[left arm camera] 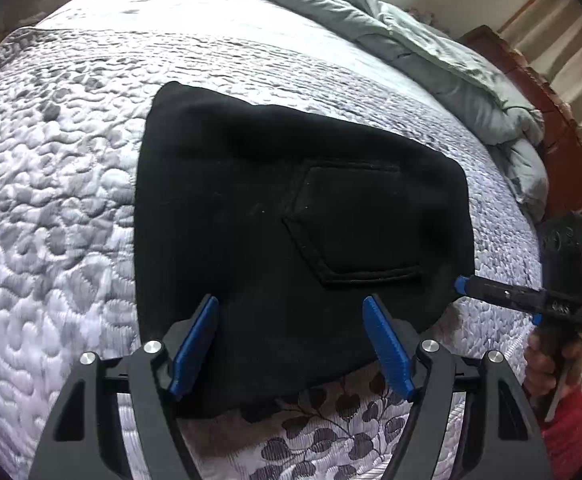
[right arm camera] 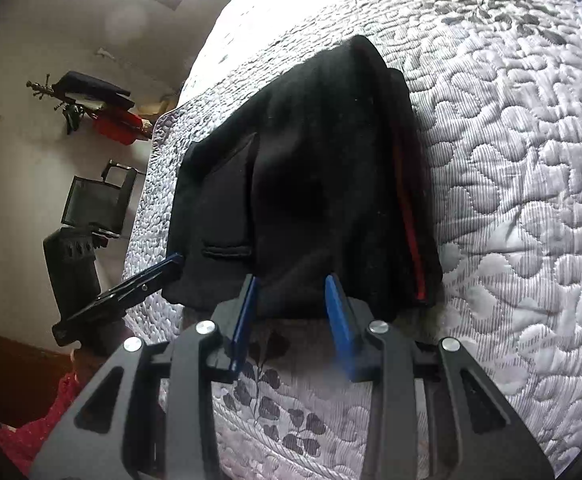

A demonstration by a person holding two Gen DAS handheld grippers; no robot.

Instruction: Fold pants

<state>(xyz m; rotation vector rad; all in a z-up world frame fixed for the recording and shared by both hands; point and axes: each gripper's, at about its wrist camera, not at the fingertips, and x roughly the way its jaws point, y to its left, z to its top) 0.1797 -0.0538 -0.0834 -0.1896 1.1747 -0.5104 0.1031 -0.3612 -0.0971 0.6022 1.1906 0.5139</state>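
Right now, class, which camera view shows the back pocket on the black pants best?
The left wrist view: the back pocket faces the camera, its whole stitched outline visible on the black pants. The right wrist view shows it sideways, foreshortened near the pants' left edge.

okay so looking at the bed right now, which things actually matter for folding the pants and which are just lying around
Part of the job:
black pants, folded into a compact bundle on the quilted bedspread
left gripper, open
right gripper, open

Just lying about:
grey duvet bunched at the bed's far side
wall rack with dark and red items
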